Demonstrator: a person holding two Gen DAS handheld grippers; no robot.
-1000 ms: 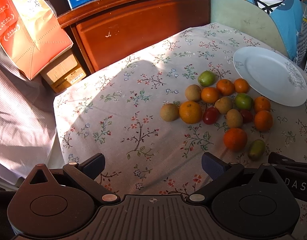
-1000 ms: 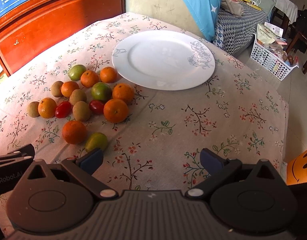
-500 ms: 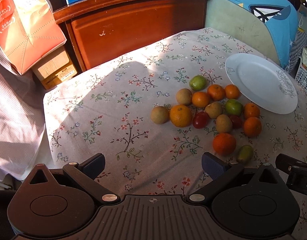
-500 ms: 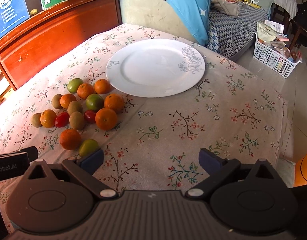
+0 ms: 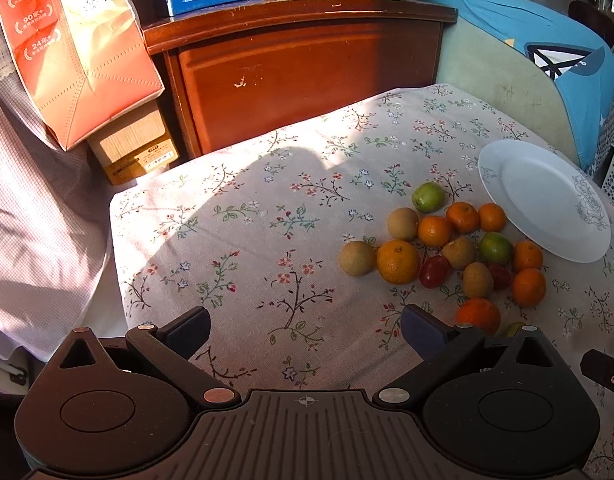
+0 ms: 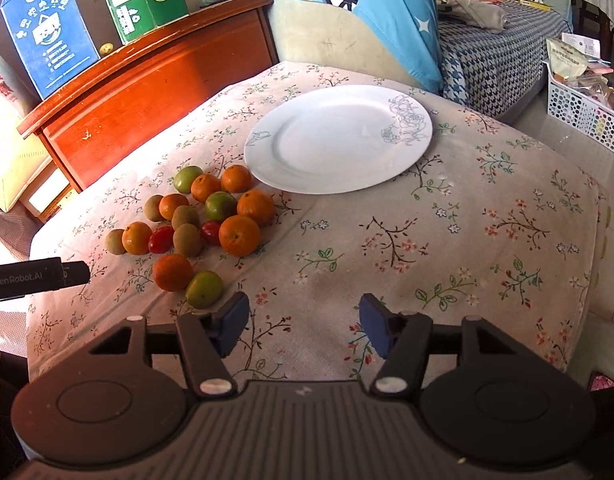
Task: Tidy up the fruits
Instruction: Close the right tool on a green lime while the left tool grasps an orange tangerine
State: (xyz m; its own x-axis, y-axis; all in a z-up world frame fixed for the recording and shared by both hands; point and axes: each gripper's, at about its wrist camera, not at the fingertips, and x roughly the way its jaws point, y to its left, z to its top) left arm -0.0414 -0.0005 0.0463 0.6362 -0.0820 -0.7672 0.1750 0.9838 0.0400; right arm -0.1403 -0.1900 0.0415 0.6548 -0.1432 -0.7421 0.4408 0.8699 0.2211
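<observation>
A cluster of fruit lies on the floral tablecloth: several oranges (image 6: 239, 235), brown kiwis (image 6: 187, 239), green fruits (image 6: 203, 289) and red tomatoes (image 6: 161, 239). The same cluster shows in the left wrist view, with a big orange (image 5: 398, 261) at its near left. An empty white plate (image 6: 339, 136) sits just beyond the fruit; it also shows in the left wrist view (image 5: 547, 200). My left gripper (image 5: 305, 328) is open and empty above the cloth, left of the fruit. My right gripper (image 6: 303, 330) is open and empty, right of the nearest green fruit.
A wooden cabinet (image 5: 307, 76) stands behind the table with boxes on top. An orange bag (image 5: 71, 48) leans at the far left. A blue cushion (image 6: 371, 8) and a white basket (image 6: 583, 108) are at the right. The table edge drops at left (image 5: 115, 248).
Both grippers have pulled back and risen, so the fruit and plate look smaller and farther. The right gripper's jaws have narrowed somewhat. No fruit has moved.
</observation>
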